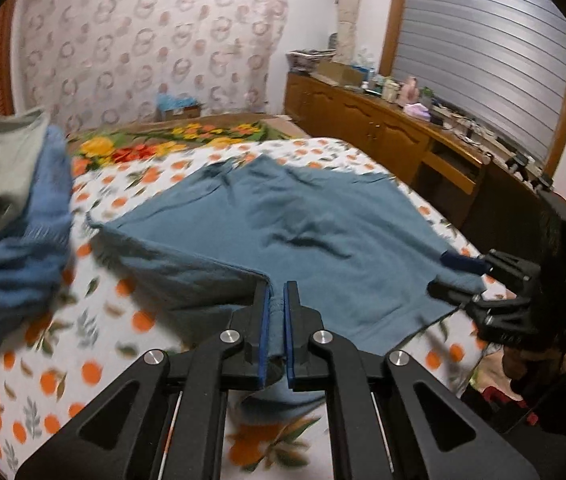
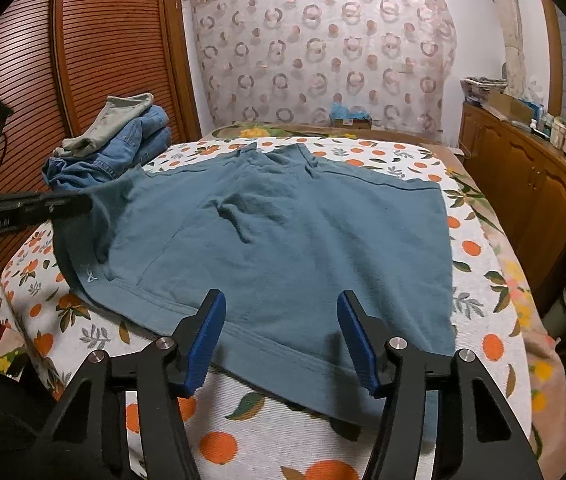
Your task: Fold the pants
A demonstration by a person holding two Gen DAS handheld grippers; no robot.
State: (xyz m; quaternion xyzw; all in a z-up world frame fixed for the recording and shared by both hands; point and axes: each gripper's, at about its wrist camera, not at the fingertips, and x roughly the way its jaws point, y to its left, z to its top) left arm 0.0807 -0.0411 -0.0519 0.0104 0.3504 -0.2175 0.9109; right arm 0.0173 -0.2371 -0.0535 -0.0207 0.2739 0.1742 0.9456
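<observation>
Your left gripper (image 1: 277, 294) has its fingers clamped on a corner of the blue pants (image 1: 283, 220), with a fold of the hem pinched between the blue pads, and that corner is lifted off the bed (image 1: 43, 380) so the cloth slopes up to the fingers. The rest of the pants lies spread across the bedspread printed with oranges, the waistband towards the far end of the bed and a few wrinkles near the middle.

Your right gripper (image 2: 281, 336) sits at the near hem of the pants (image 2: 283, 232) with its fingers apart. The hem lies between and under them, but the pads (image 2: 207, 340) are not pressing on the cloth. In the left wrist view this gripper shows at the right edge of the pants, low over the fabric.

At the far left corner of the bed lies a pile of clothes (image 2: 119, 140), denim with a pale grey-green piece on top, just beside the pants. A wooden sideboard (image 2: 523, 168) runs along the right wall.
</observation>
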